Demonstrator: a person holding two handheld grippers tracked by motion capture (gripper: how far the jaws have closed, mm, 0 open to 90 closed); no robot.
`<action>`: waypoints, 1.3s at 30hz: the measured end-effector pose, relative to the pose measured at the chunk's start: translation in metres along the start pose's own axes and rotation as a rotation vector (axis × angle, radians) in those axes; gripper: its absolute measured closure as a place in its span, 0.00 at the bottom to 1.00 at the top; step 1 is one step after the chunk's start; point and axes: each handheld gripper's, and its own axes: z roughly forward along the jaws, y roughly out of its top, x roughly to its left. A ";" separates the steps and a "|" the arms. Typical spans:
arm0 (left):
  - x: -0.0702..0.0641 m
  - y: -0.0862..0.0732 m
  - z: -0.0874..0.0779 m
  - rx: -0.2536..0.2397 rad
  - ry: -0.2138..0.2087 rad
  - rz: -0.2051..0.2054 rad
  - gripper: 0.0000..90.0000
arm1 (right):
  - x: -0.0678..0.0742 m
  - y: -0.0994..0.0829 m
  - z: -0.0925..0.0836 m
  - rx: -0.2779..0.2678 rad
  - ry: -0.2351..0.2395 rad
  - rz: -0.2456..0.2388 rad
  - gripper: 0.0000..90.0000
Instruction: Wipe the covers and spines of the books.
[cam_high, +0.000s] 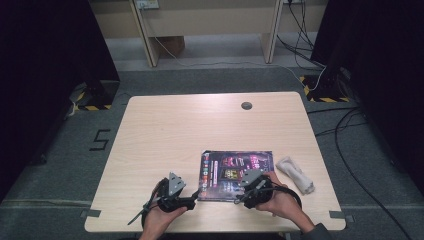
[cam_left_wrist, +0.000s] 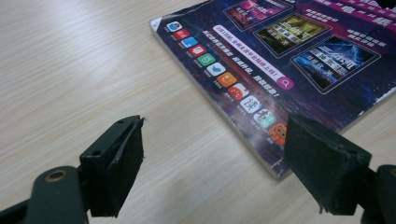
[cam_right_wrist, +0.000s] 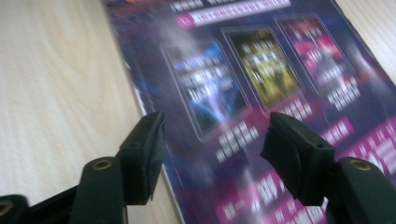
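Cloth (cam_high: 296, 174) beside the magazine (cam_high: 236, 175) appears from above. Your left gripper (cam_left_wrist: 212, 161) and right gripper (cam_right_wrist: 212, 140) hover low, fingers released, grasping nothing.

Digit "5" showing in black tape on grey floor (cam_high: 99, 139), left of worktop (cam_high: 165, 130). Magazine cover (cam_left_wrist: 299, 60) carrying white Chinese characters in rows, too small to be read; column of coloured app icons running along its edge, magnifier sign sitting in pink circle beside white bar. Cover lettering blurring in right gripper view, unreadable.
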 end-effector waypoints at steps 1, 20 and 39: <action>-0.001 0.002 0.004 0.007 0.008 0.009 0.21 | -0.001 -0.004 0.000 -0.003 0.003 0.010 0.40; -0.016 0.008 0.030 0.066 -0.014 0.125 0.27 | 0.000 -0.030 -0.002 -0.001 -0.066 0.062 0.31; -0.063 0.004 0.027 0.050 -0.159 0.086 0.39 | -0.031 -0.044 0.003 -0.044 -0.272 0.247 0.30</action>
